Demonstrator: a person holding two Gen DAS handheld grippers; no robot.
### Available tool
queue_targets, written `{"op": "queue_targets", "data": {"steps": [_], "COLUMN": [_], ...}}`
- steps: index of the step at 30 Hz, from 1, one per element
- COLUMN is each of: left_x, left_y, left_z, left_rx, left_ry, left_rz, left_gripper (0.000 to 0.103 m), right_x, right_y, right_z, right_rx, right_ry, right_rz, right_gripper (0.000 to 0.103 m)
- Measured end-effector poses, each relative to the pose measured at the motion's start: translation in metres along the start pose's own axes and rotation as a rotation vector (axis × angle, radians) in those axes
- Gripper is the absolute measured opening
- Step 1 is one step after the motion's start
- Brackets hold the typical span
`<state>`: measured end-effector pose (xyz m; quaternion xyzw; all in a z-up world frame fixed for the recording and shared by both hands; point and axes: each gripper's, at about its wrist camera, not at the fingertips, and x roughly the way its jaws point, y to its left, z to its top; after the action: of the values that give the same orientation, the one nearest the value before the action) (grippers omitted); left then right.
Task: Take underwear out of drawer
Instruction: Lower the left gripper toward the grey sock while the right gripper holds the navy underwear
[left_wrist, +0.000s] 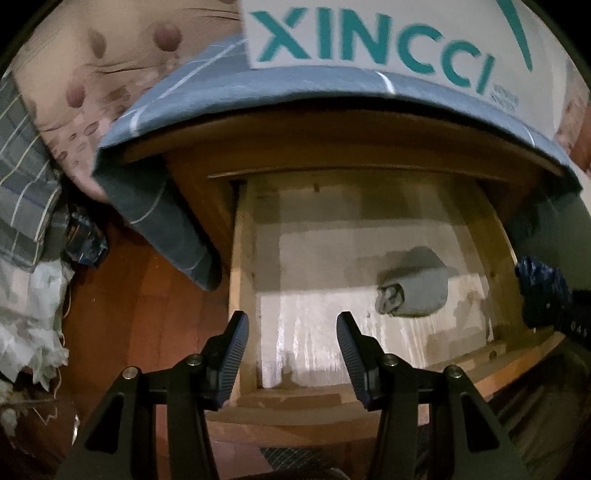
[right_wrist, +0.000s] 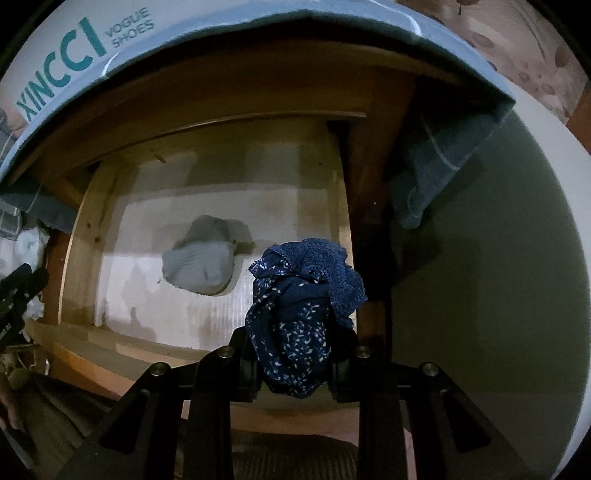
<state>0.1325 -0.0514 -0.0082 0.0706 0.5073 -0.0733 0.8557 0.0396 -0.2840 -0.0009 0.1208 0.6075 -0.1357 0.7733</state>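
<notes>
A rolled grey underwear (right_wrist: 201, 267) is lying alone in the open wooden drawer (right_wrist: 83, 236). The right gripper (right_wrist: 295, 354) is holding its jaws clamped on dark blue patterned underwear (right_wrist: 299, 317). The left gripper (left_wrist: 291, 354) is hovering with jaws apart, gripping nothing.

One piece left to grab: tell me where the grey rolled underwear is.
The grey rolled underwear lies on the drawer floor, right of the open left gripper in the left wrist view.

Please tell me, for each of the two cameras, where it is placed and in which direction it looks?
Left wrist: on the left gripper, looking down into the open wooden drawer; its open, empty fingers show.
Right wrist: on the right gripper, looking down over the drawer's right side; it is shut on navy speckled lace-trimmed underwear.
Shared: the drawer, a rolled grey garment on its floor, and the white XINCCI shoe box.
</notes>
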Motion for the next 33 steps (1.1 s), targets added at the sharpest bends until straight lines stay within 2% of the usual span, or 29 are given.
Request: {"op": "queue_targets", "data": {"steps": [5, 12, 15, 21, 26, 33], "left_x": [0.003, 0.010, 0.021, 0.050, 0.070, 0.103], "left_y": [-0.018, -0.051, -0.067, -0.096, -0.120, -0.139], "left_z": [0.006, 0.025, 0.030, 0.029, 0.028, 0.037], "left_rx": [0.085, 0.264, 0.361, 0.503, 0.627, 0.688], "left_ry": [-0.003, 0.025, 0.059, 0.171, 0.211, 0.286], "left_rz": [-0.018, -0.119, -0.147, -0.202, -0.221, -0.242], "left_gripper": [0.051, 0.051, 0.061, 0.063, 0.063, 0.063], "right_x": [0.002, 0.005, 0.004, 0.006, 0.007, 0.009], "right_y": [0.003, -0.005, -0.005, -0.005, -0.007, -0.007], "right_z": [0.000, 0.000, -0.001, -0.003, -0.005, -0.005], "right_rx": [-0.023, 0.004, 0.006, 0.010, 0.024, 0.030], "right_ry": [-0.003, 0.005, 0.007, 0.016, 0.022, 0.029], "right_rz": [-0.022, 0.001, 0.002, 0.012, 0.024, 0.033], "right_gripper": [0.024, 0.024, 0.024, 0.024, 0.024, 0.024]}}
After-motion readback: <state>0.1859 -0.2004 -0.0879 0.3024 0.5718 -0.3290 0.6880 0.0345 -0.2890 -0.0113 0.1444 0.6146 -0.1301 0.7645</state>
